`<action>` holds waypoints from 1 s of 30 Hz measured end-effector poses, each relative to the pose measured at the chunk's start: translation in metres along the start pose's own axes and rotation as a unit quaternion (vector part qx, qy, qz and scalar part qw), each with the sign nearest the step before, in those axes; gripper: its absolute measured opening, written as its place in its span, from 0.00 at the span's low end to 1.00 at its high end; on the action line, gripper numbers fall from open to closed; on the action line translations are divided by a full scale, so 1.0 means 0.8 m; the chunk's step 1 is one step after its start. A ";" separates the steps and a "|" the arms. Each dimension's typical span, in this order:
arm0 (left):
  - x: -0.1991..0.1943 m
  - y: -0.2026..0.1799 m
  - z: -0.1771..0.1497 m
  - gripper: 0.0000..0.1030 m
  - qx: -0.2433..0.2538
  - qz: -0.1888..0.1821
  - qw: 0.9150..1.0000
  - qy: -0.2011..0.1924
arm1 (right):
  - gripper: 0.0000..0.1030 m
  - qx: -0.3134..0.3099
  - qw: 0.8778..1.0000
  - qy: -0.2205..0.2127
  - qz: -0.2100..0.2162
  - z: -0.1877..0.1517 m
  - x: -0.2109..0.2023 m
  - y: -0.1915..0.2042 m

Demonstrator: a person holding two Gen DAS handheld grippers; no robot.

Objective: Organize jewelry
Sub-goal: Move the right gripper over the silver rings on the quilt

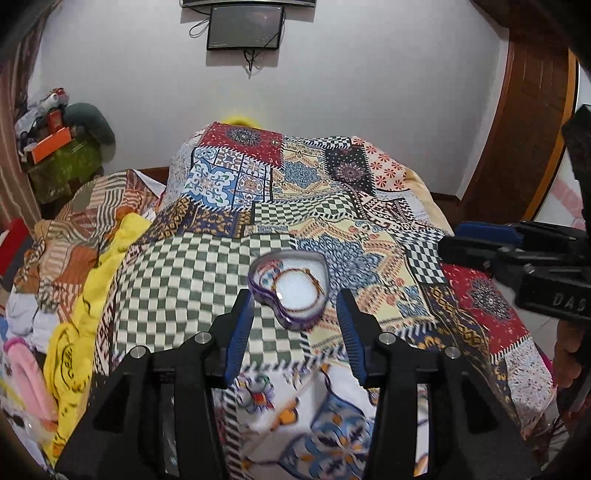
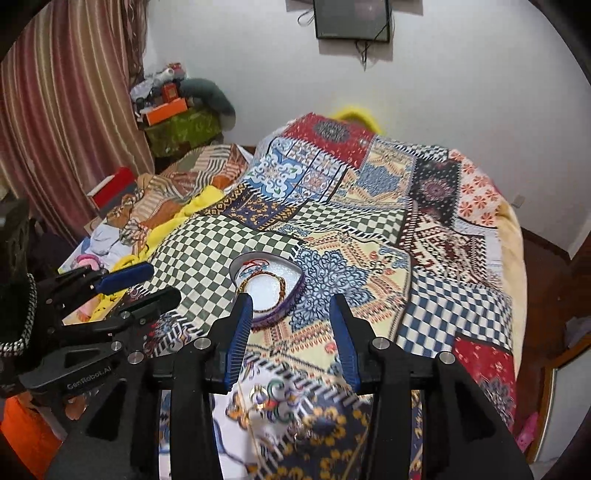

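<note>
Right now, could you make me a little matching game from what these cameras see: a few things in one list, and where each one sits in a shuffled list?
Things:
1. heart-shaped box
2. dark screen
3. striped curtain
4. orange box

Places:
A. hanging at the left edge of the room
B. mounted on the white wall
C. on the patchwork bedspread, with bracelets inside
D. on the cluttered green stand in the far corner

Pairs: 1-C, 2-B, 3-A, 4-D

Home bedroom: quilted bed (image 1: 332,206), curtain (image 2: 66,110)
</note>
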State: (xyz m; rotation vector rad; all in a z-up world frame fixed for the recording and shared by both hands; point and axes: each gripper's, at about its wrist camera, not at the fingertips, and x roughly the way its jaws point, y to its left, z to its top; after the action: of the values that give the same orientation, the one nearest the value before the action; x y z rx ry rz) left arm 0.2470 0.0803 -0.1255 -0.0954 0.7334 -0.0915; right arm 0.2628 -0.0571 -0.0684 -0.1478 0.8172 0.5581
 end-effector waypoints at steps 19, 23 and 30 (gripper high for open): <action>-0.013 -0.038 -0.084 0.44 0.014 0.019 0.999 0.045 | 0.39 0.008 0.999 -0.025 -0.039 -0.093 -0.053 -0.028; -0.006 -0.053 -0.100 0.44 0.035 0.018 0.998 0.056 | 0.39 0.022 0.999 0.001 -0.030 -0.117 -0.035 -0.036; 0.008 -0.071 -0.112 0.44 0.060 0.000 0.996 0.068 | 0.39 0.031 0.999 0.041 -0.010 -0.145 -0.004 -0.035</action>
State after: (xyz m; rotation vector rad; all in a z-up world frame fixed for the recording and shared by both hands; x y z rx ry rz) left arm 0.1890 0.0185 -0.1895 0.0259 0.8625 -0.1434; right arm 0.2006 -0.1206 -0.1475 -0.1224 0.9116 0.5090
